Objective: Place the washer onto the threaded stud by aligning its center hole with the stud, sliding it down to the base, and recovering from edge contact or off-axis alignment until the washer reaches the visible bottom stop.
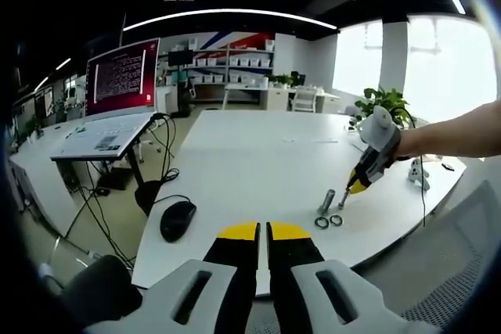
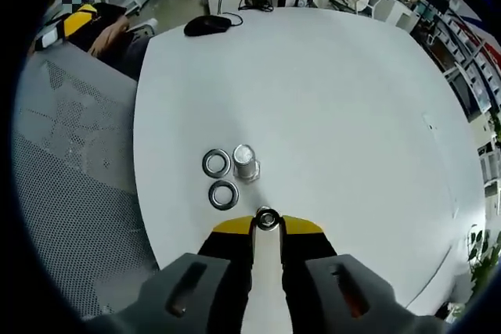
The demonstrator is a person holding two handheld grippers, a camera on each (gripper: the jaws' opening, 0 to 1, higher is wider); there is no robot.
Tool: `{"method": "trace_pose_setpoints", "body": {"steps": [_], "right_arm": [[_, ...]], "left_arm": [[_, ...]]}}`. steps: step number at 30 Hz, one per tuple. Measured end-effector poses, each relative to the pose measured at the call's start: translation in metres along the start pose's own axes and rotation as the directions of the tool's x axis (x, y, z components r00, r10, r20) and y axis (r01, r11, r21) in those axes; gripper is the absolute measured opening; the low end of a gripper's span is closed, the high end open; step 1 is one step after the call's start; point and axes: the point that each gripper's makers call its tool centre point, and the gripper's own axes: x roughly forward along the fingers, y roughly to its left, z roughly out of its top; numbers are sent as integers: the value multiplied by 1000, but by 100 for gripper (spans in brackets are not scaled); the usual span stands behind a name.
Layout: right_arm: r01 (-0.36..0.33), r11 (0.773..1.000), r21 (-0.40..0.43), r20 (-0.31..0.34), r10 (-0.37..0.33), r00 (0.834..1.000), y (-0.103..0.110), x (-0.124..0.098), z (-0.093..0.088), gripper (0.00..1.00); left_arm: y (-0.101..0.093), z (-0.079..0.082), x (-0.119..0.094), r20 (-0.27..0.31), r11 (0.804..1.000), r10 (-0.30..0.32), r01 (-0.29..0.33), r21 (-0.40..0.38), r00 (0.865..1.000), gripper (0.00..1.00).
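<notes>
Right claw: yellow tips clamped on a small washer, held flat between them just above the white counter. Just beyond the tips and a little to the left, the threaded stud, standing upright on its base on the counter, apart from the held washer. Left of the stud, two more washers lying flat: one just beside the stud, the other nearer the claw, between that first washer and the tips. Far ahead to the left, near the counter's far edge, a black mouse.

Left claw: held back off the counter's near edge, yellow tips drawn close together with a thin gap, gripping nothing. Ahead and to the right, the right claw reaching in on a person's hand, tips angled down toward the counter; the held washer too small to make out here. Just beside those tips, the stud, with the two loose washers lying in front of it. Ahead to the left, the mouse near the counter's edge. Farther left, a laptop with a lit screen, possibly on a separate stand.
</notes>
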Motion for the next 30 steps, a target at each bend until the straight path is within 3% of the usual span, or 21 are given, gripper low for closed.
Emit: {"method": "trace_pose_setpoints", "body": {"steps": [30], "right_arm": [[-31,1000,4,-49,31,998,4,28,-13,14]], "left_arm": [[2,0,0,-3,1000,9,-9,-4,1000,1]]}}
